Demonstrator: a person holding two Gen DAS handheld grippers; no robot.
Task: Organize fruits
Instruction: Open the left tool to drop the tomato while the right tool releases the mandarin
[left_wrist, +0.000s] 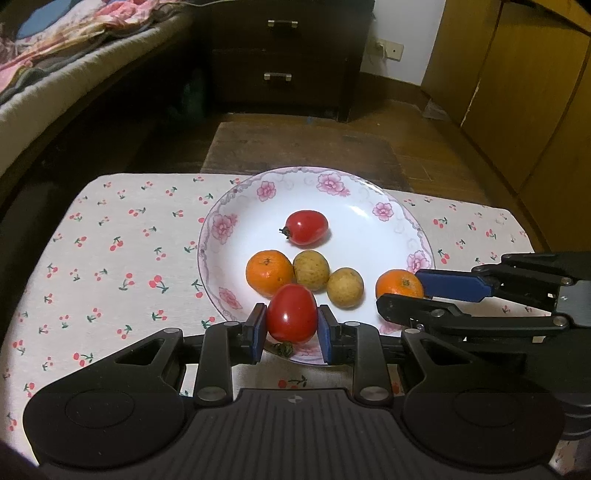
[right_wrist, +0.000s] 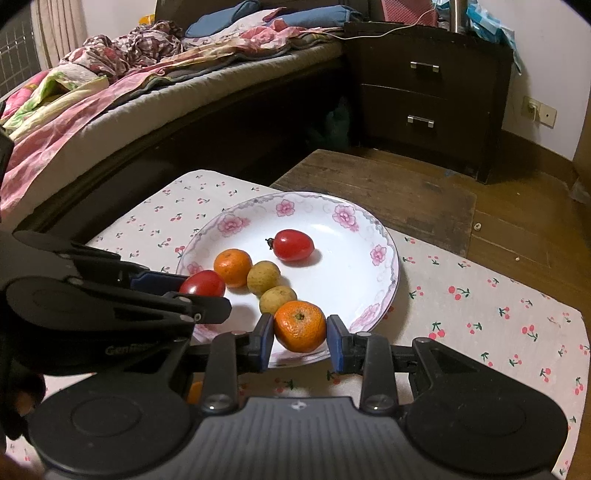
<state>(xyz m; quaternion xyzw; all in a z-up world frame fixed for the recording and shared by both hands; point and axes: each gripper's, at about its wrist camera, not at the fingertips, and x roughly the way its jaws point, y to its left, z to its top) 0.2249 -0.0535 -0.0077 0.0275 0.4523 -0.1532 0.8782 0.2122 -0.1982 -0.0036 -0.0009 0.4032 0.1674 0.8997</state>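
**Two tools closed on fruit over the near rim of the plate**

A low counter (left_wrist: 110, 258) covered in cherry-print cloth is seen, with a flowered white plate (left_wrist: 369, 229) resting on it.

Left to right, from the left wrist view:

- An orange mandarin (left_wrist: 269, 273) is noted at the left of the cluster inside the plate.
- The left tool (left_wrist: 291, 332) is pinched on a red tomato (left_wrist: 291, 317); both blue pads are pressed to its sides. The tomato is held at the plate's near rim, just in front of the mandarin.
- A second tomato (left_wrist: 306, 228) is seen lying alone farther back in the plate, stem to the left.
- Two tan round fruits (left_wrist: 311, 269) (left_wrist: 345, 287) are set side by side, the left one touching the mandarin.
- The right tool (right_wrist: 300, 338) is clamped on a second mandarin (right_wrist: 300, 325), held over the plate's near right edge, just beside the nearer tan fruit.

A bed (right_wrist: 110, 92) and a dark nightstand (right_wrist: 424, 96) are recorded behind.
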